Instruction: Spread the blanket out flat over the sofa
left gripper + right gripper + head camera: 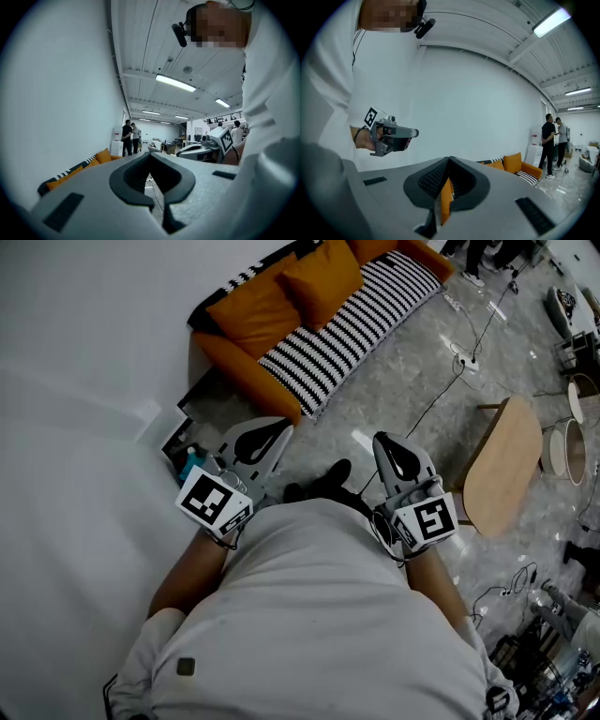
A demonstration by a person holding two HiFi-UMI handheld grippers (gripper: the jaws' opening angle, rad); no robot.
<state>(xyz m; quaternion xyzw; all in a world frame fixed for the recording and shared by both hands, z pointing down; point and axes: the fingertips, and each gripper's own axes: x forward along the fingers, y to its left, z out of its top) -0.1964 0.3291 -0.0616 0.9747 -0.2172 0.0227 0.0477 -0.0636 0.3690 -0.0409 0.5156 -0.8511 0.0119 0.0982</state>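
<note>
Low and left of centre in the head view, the left hand-held gripper (272, 435), raised in front of a white-shirted torso and pointing toward the top of the frame. Jaws clenched, tips meeting, nothing caught; through the hollow behind the tips in the left gripper view, only floor and a thin cable. Just right of centre, the right hand-held gripper (386, 448), level with the other and apart from it. Likewise clenched and empty, tips together; the orange in the slit between its jaws is part of the sofa far behind, not anything gripped.

In the upper middle of the head view, the black-and-white striped blanket (352, 329), lying along the seat of the orange sofa (239, 357), near edge hanging over the seat front. Another striped strip along the backrest top at the upper left. Orange cushions (319, 277) against the backrest. Both grippers well apart from blanket and sofa, with grey marbled floor (412, 381) between. At the right, a light wooden desk (506, 460). On the left, a plain white wall (84, 352).
</note>
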